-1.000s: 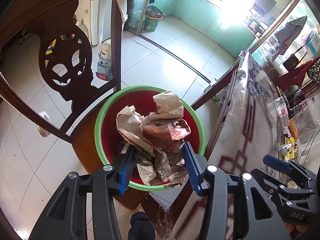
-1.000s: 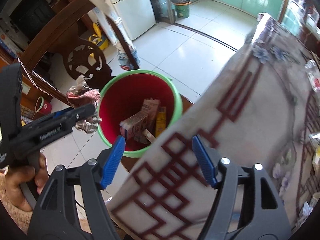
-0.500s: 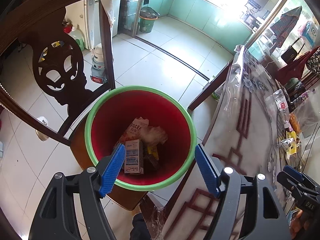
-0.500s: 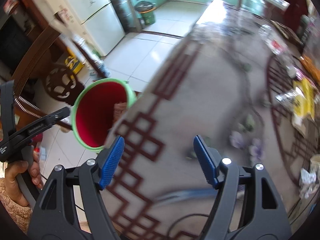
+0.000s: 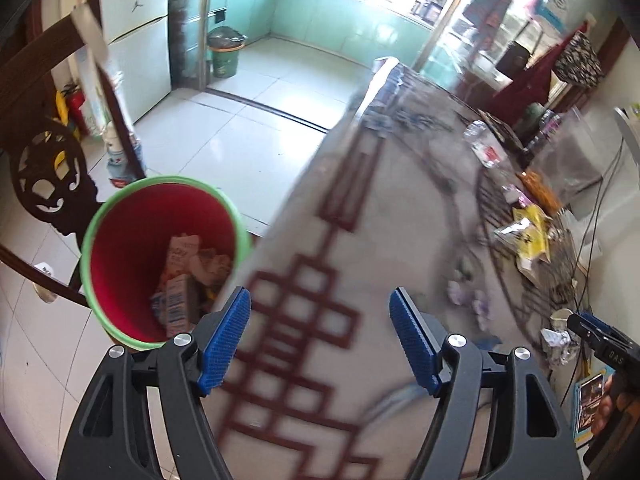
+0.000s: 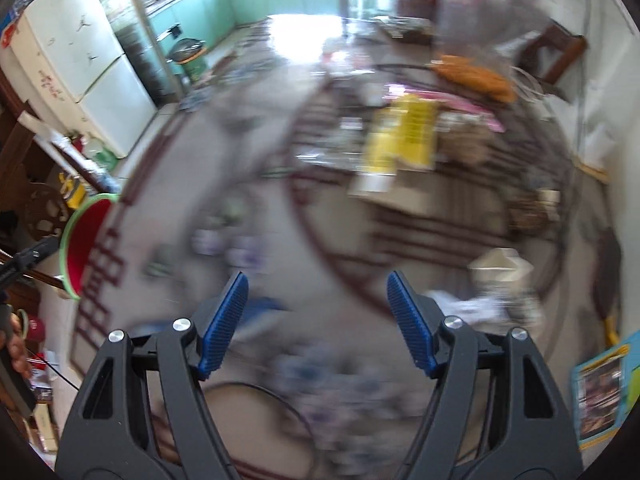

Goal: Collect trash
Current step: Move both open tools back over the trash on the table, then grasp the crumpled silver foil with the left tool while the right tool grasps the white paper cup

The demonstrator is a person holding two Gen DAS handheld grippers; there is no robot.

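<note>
A red bin with a green rim (image 5: 120,216) stands on a chair seat left of the table and holds cartons and crumpled paper (image 5: 180,284). My left gripper (image 5: 320,336) is open and empty over the table's patterned cloth, to the right of the bin. My right gripper (image 6: 318,320) is open and empty above the middle of the table, in a blurred view. Yellow wrappers (image 5: 528,236) and a crumpled wrapper (image 5: 556,340) lie at the table's right side. In the right wrist view the bin (image 6: 80,236) shows at far left, with a blurred yellow packet (image 6: 404,136) ahead.
A carved wooden chair back (image 5: 44,176) rises left of the bin. A white fridge (image 5: 132,40) and a green bin (image 5: 224,56) stand on the tiled floor beyond. A blue booklet (image 6: 600,388) lies at the table's right edge. Cables (image 5: 596,216) run over the table's right.
The left gripper let the crumpled paper fall into the bin, opened, and swung right over the table. The right gripper swept from beside the bin toward the table's cluttered middle.
</note>
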